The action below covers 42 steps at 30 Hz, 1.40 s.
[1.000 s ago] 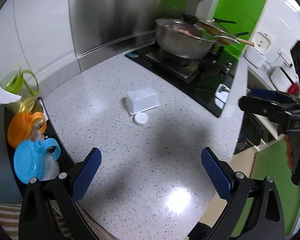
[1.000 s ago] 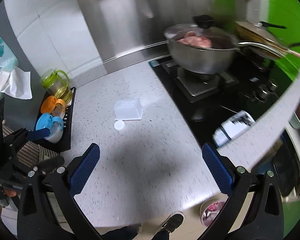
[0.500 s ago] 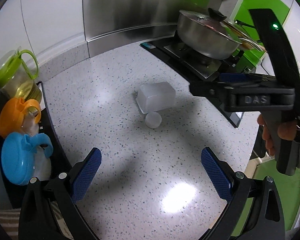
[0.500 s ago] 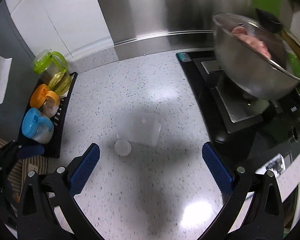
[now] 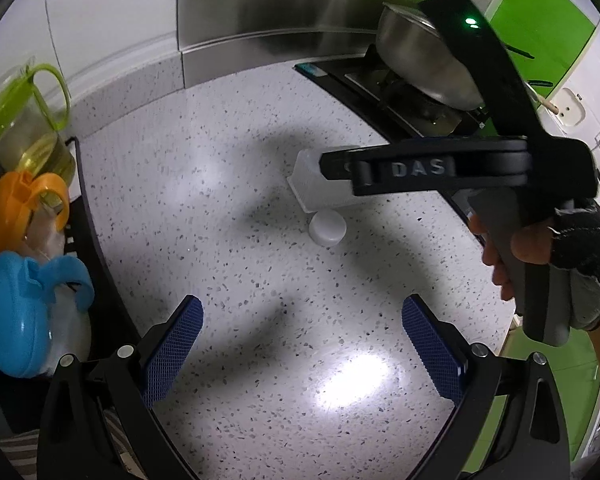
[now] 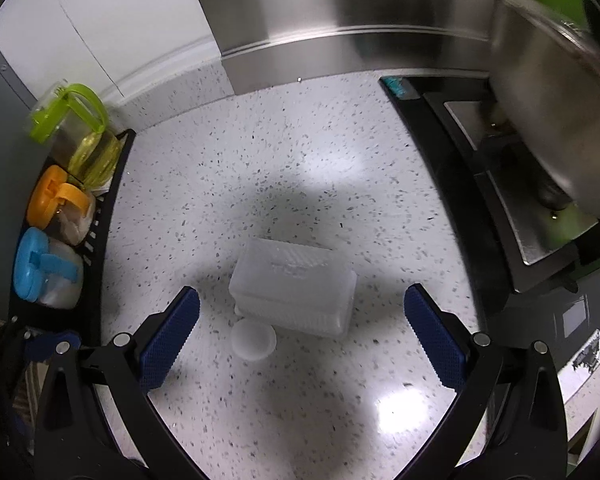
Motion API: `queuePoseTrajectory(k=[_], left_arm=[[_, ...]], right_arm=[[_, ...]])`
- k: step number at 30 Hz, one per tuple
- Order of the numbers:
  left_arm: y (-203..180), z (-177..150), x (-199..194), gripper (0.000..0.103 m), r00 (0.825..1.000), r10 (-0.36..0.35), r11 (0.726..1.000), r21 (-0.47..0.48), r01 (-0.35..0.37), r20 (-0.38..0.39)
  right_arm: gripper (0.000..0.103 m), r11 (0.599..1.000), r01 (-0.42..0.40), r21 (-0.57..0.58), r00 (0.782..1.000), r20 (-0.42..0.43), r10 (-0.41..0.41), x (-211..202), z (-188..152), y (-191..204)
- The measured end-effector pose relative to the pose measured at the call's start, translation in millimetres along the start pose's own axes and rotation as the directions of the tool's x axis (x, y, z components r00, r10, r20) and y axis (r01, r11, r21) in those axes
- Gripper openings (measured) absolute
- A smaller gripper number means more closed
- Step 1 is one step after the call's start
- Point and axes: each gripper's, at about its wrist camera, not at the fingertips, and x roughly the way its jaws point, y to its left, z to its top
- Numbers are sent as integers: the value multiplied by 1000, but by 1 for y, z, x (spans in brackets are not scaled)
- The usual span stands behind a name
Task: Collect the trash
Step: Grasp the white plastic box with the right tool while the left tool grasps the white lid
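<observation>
On the speckled white stone table (image 6: 300, 152) we see a translucent rectangular plastic box (image 6: 294, 286), a small round white cap (image 6: 254, 338) touching it; right claw (image 6: 300, 338) spread wide around both, left claw (image 5: 300, 350) wide, empty

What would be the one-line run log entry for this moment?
phase: approach | right tongs: open, above plastic box and small cap | left tongs: open, empty | trash: on countertop, not yet grasped
</observation>
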Motion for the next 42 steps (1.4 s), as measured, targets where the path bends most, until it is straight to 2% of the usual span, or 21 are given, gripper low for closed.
queuePoseTrajectory(k=[11, 13, 14, 15, 18, 31, 42], left_arm=[[8, -4, 8, 96, 1000, -11, 999, -30, 10, -22], [9, -4, 10, 96, 1000, -12, 999, -33, 12, -25], [9, -4, 10, 96, 1000, -14, 999, -33, 13, -25], [9, -4, 11, 96, 1000, -15, 999, -32, 14, -26], [7, -2, 13, 96, 999, -20, 999, -31, 19, -27], [-12, 22, 25, 96, 1000, -21, 1000, 13, 22, -20], [-26, 52, 71, 96, 998, 28, 998, 62, -25, -49]], right_arm=[[100, 1000, 17, -6, 999, -49, -17, 35, 5, 7], [94, 1000, 11, -8, 999, -51, -12, 35, 5, 8], [80, 1000, 15, -11, 998, -56, -16, 36, 5, 8], [74, 1000, 18, -12, 998, -57, -18, 36, 5, 7], [72, 1000, 10, -13, 999, -51, -11, 34, 5, 5], [71, 1000, 27, -1, 1000, 7, -27, -9, 5, -23], [71, 997, 66, 40, 998, 18, -66, -37, -12, -66]])
